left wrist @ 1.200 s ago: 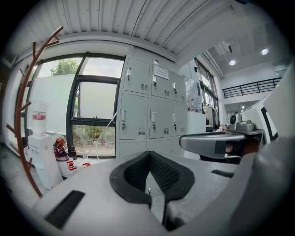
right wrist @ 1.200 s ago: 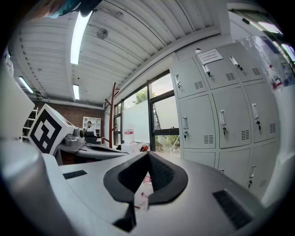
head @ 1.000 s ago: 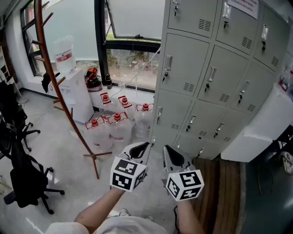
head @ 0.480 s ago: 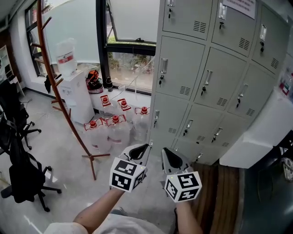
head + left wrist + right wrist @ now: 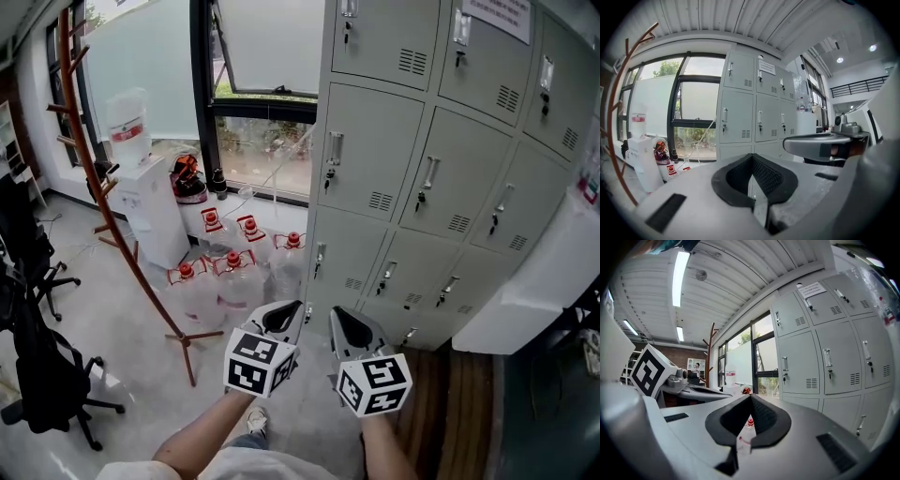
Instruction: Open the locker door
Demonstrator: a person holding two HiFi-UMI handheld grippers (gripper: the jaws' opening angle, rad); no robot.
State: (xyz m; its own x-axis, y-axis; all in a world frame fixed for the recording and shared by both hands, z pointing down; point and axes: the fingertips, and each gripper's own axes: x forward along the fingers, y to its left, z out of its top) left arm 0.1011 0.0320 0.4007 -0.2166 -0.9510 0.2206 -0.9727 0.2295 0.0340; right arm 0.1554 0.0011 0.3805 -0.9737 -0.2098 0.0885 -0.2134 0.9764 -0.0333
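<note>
Approach stage, by judgement: no contact made, both grippers well short of the lockers (image 5: 441, 112). Left gripper (image 5: 284, 317) shut, tips together, nothing between them; right gripper (image 5: 349, 330) likewise shut and empty. Held side by side, low and near, pointing towards the bottom rows. Lockers at far right: grey steel bank, all doors (image 5: 375, 122) closed and flush, each with a vertical handle (image 5: 335, 148) near its left edge, a dark lock (image 5: 328, 178) just below it, and a small vent (image 5: 380, 201) at lower right. Paper notice (image 5: 495, 13) on one top door. Target door not identifiable. Next move, probably: close in on one handle, open one gripper's jaws to span it, clamp, then pull outward on an arc about the right-hand hinge. Likely risk: a slip off the narrow handle.
</note>
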